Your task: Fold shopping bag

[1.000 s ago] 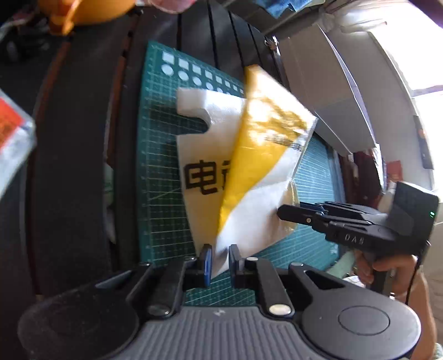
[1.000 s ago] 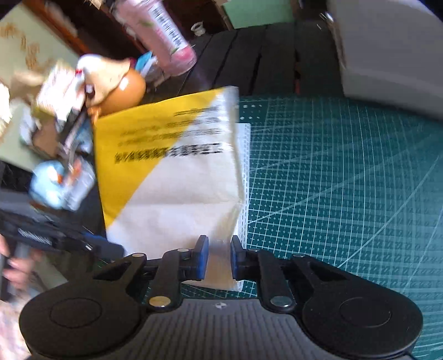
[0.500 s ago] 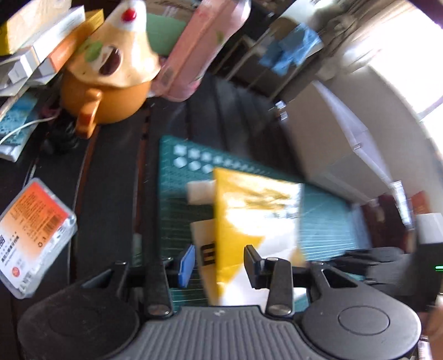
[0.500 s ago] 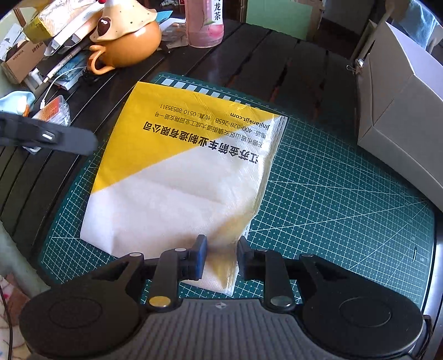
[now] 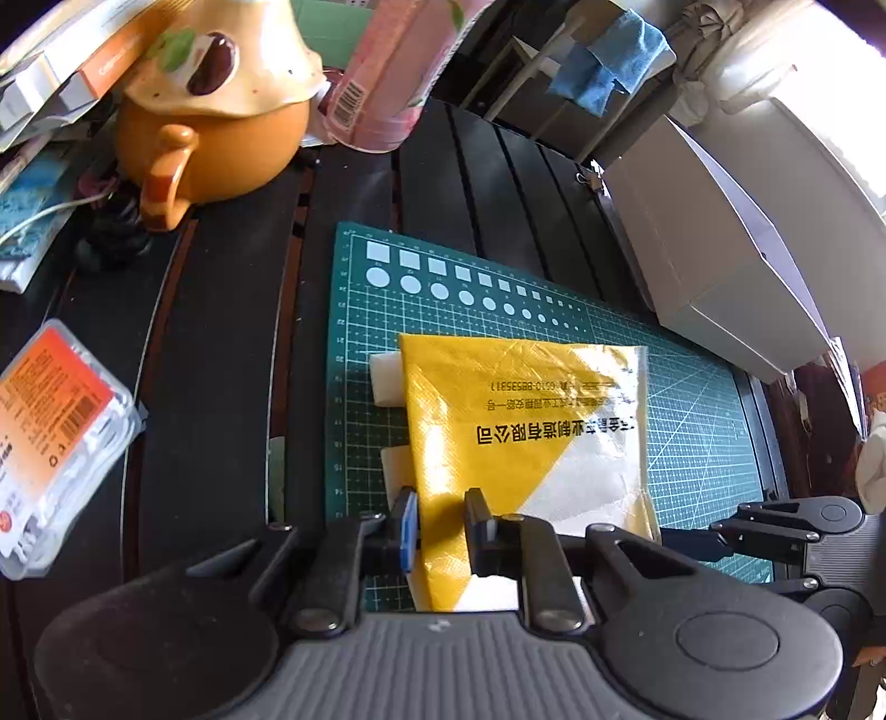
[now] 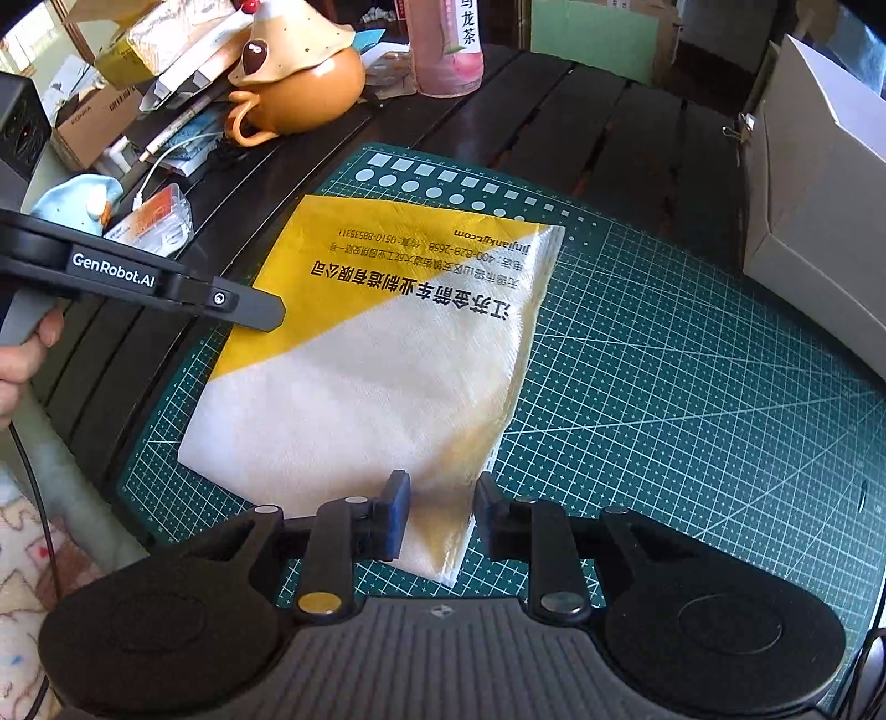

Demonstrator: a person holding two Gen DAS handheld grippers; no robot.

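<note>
Now we see the shopping bag (image 6: 360, 354) lying folded flat on the green gridded cutting mat (image 6: 692, 387) on our dark slatted worktop (image 5: 221, 360); a second ago its yellow half stood lifted in the air. Its woven, crinkly sheet is a yellow triangle above white, with black print. Our left claw (image 5: 440, 526) and right claw (image 6: 440, 512) have both let go, each standing apart with nothing pinched, straddling the bag's near edge. Behind it sits a glossy orange teapot (image 6: 299, 88).

A dark slatted table (image 6: 554, 111) carries a green cutting mat (image 6: 692, 387) (the folded bag (image 6: 376, 360) lies on it), an orange teapot (image 6: 299, 83) and a pink bottle (image 6: 448, 50) near its far edge.
</note>
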